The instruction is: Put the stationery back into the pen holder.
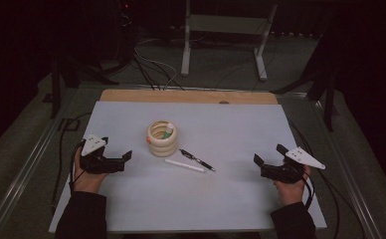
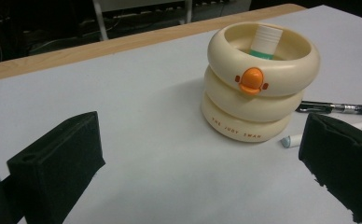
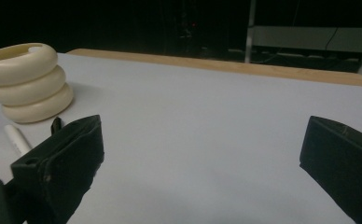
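Note:
A cream pen holder [image 1: 162, 139] shaped like three stacked rings, with an orange duck bill on its top ring, stands mid-table [image 2: 258, 84] [image 3: 26, 83]. A white and green marker [image 2: 265, 43] stands inside it. A black pen [image 1: 197, 160] [image 2: 340, 108] and a white pen [image 1: 184, 165] [image 2: 330, 132] [image 3: 17, 138] lie just right of the holder. My left gripper [image 1: 117, 151] [image 2: 200, 163] rests open on the table to the holder's left, nothing between its jaws. My right gripper [image 1: 269, 153] [image 3: 202, 158] rests open at the right side, also holding nothing.
A white sheet [image 1: 231, 199] covers the wooden table, whose bare edge [image 1: 188, 96] shows at the back. Cables [image 1: 151, 67] and a white metal stand [image 1: 223, 30] lie on the floor beyond. The table's middle and front are bare sheet.

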{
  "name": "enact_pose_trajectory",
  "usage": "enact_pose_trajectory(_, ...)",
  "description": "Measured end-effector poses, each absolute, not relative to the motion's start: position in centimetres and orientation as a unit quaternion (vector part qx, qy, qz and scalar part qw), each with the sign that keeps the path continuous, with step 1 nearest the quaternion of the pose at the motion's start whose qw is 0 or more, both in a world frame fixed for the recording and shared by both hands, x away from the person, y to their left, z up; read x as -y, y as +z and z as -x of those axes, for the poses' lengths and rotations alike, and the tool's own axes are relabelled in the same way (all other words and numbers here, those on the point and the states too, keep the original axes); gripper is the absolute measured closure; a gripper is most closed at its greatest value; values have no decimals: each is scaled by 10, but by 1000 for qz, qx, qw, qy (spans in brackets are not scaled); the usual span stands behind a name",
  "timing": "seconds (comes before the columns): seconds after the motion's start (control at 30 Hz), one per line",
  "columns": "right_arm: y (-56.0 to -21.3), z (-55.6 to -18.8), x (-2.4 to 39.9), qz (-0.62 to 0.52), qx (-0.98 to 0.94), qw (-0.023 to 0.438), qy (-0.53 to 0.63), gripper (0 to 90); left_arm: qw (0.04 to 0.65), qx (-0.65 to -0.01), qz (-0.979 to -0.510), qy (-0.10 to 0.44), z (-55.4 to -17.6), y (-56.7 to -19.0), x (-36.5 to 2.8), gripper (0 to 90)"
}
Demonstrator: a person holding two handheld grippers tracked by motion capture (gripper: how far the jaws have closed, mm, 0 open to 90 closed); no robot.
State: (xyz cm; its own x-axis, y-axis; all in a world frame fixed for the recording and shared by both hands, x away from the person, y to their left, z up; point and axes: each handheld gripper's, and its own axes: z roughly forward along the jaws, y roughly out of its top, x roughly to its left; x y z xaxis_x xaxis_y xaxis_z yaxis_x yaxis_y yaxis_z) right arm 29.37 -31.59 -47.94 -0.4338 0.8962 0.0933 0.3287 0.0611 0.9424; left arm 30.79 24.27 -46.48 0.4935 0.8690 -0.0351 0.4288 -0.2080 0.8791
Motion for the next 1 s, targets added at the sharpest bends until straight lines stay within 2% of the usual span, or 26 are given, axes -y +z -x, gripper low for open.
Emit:
enact_pose_trajectory(0.6,-451,-320,299,-447,-696,237,509,0,447,-445,-734,250,-306,-465,-244,2)
enact_pose_trajectory(1.0,-444,-340,272,-430,-736,214,477,0,447,-444,-735,250,-307,-465,-245,1)
